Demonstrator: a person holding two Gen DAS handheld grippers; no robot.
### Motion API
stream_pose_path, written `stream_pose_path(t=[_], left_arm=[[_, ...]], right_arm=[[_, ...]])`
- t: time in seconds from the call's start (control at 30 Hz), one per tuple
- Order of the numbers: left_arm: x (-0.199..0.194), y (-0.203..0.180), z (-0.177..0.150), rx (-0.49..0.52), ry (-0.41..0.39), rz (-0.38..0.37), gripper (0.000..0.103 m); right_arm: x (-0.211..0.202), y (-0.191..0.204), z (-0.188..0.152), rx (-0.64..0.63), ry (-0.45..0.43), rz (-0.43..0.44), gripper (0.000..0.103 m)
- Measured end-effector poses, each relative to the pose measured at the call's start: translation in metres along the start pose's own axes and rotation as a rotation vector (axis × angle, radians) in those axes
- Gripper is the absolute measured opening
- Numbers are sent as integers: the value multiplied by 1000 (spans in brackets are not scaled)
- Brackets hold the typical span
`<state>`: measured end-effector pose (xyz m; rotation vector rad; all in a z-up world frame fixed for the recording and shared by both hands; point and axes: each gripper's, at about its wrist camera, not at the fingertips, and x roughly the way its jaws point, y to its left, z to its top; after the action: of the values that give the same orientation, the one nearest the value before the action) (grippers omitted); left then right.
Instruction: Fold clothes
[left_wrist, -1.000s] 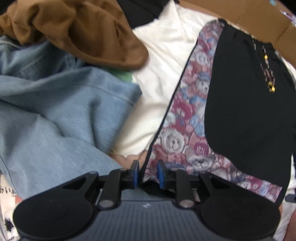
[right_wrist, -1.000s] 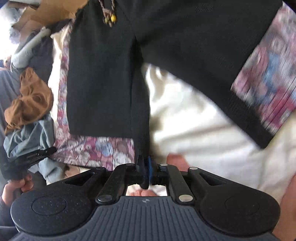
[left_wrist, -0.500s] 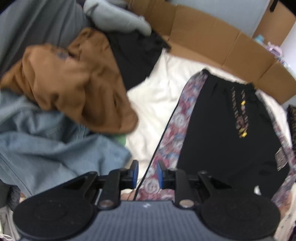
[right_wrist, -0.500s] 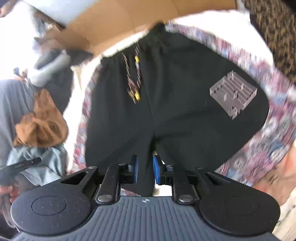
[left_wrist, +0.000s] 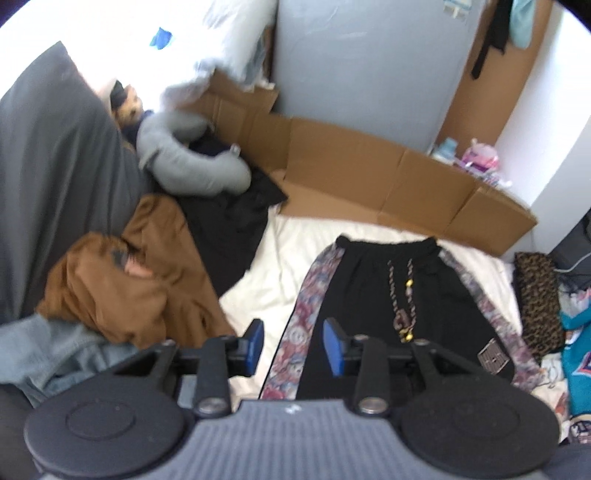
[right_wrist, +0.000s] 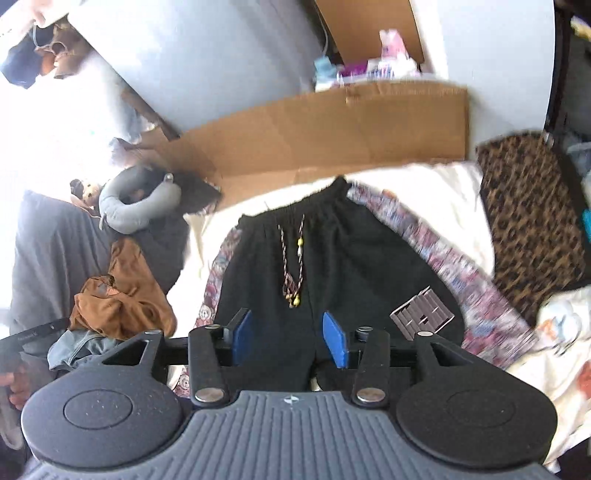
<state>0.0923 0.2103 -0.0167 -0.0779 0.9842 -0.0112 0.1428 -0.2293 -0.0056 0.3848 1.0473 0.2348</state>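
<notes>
Both tongs stand spread and empty above the bed: the left tongs (left_wrist: 291, 347) hover over the near left edge of the black drawstring shorts with patterned teddy-bear side panels (left_wrist: 391, 306), and the right tongs (right_wrist: 286, 338) hover over the near middle of the same garment (right_wrist: 332, 273), about where the two legs part. From either pair the shorts lie straight ahead and below, long axis running near to far, waistband at the far end by the brown cardboard sheet (left_wrist: 369, 177) and leg hems at the near end under the tongs. The left tongs are nearer the left patterned panel, the right tongs nearer the crotch and right leg. The garment lies face up and spread flat on the cream bedsheet (left_wrist: 280, 258), its beaded drawstring (right_wrist: 293, 266) trailing down the centre and a grey blocky logo patch (right_wrist: 421, 314) on the right leg. No fold shows in it; judged from this alone, it may be awaiting a lengthwise fold. A crumpled brown garment (left_wrist: 122, 284) and pale blue denim (left_wrist: 48, 347) lie heaped to the left, apart from the shorts.
</notes>
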Motion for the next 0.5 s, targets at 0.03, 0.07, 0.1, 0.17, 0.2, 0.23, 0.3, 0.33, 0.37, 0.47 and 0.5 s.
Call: stream_pose_path(t=[0.03,0.07,0.1,0.17,0.2,0.23,0.3,0.33,0.37,0.47,0.5], left_arm=[[-5,-3,5,5,-8,-1,51],[-11,-6,10,11,-17,-2,51],[-16,-9,14,16,-25,-3,51],[-26,-14,24,27,-41,-6,51],[-32,-17,29,32,-50,-7,51],[-37,-20,34,37,-58,-8,51],[-47,-26,43,47,-74,-9,51],[-46,-28,46,43,-78,-2,51],[-46,-30,49,39,-81,4,51],[-39,-33,57,2,-85,-4,51],[-36,-34,59,-12,-87,-4,50]], right_arm=[[-9,1,6,-7,-7,-4,57],[-19,2,11,-13,-15,-9,57],[-28,3,17,-20,-22,-13,57],[-45,4,27,-28,-40,-20,58],[-52,3,32,-27,-52,-25,59],[-57,1,35,-26,-60,-30,61],[-66,-4,42,-21,-75,-41,63],[-70,-6,46,-19,-83,-46,63],[-72,-8,49,-23,-85,-52,63],[-70,-18,54,-28,-82,-74,63],[-70,-22,56,-29,-80,-81,63]])
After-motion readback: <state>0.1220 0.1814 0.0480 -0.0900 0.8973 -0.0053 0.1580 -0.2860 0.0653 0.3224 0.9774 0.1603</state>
